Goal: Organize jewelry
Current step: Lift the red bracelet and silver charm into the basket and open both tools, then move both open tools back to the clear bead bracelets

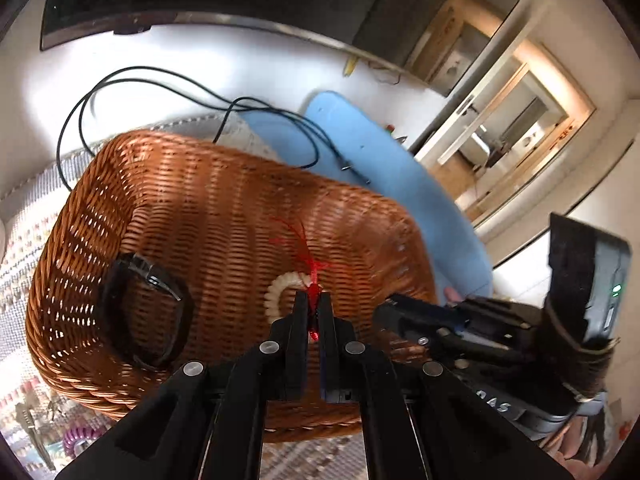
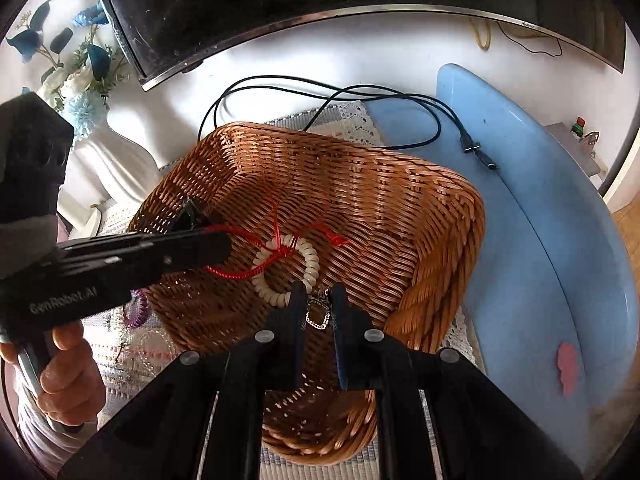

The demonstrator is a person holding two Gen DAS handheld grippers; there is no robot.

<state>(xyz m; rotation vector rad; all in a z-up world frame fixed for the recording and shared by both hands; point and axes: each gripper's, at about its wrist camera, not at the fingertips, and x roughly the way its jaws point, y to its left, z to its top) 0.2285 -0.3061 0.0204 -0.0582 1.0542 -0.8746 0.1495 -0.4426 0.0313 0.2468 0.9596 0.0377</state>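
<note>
- Cream coiled spiral bracelet (image 2: 290,272) tied with thin red knotted cord (image 2: 276,250), hanging over the inside of the brown woven wicker basket (image 2: 420,216); whether touching the basket floor, impossible to tell.
- Held from two sides: left gripper (image 1: 313,300) clamped on the red cord just beside the coil; right gripper (image 2: 318,292) nearly together on a small dark pendant with silver chain border (image 2: 318,314) dangling at the coil's lower end.
- Seen from the right wrist: coil at 11 o'clock from the fingertips, touching them; loop's long axis running from 10 o'clock to 5 o'clock; left gripper (image 2: 216,246) reaching in from 9 o'clock, cord stretched between it and the coil.
- Judgement: next move turns on lowering both ends together; right gripper nearer the pendant end, left nearer the cord end.
- Black strap-like band with buckle (image 1: 146,308) lying against the basket's wall at 9 o'clock in the left view.
- Purple coiled hair tie (image 2: 136,312) outside the basket on the patterned woven mat (image 2: 132,360), half hidden behind the left gripper.
- Black cable (image 2: 320,92) and pale blue plastic tray (image 2: 540,240) beyond the basket at 1 to 3 o'clock.
- Pendant's attachment to the coil hidden by the fingers; the cord's free ends blurred in the left view.
</note>
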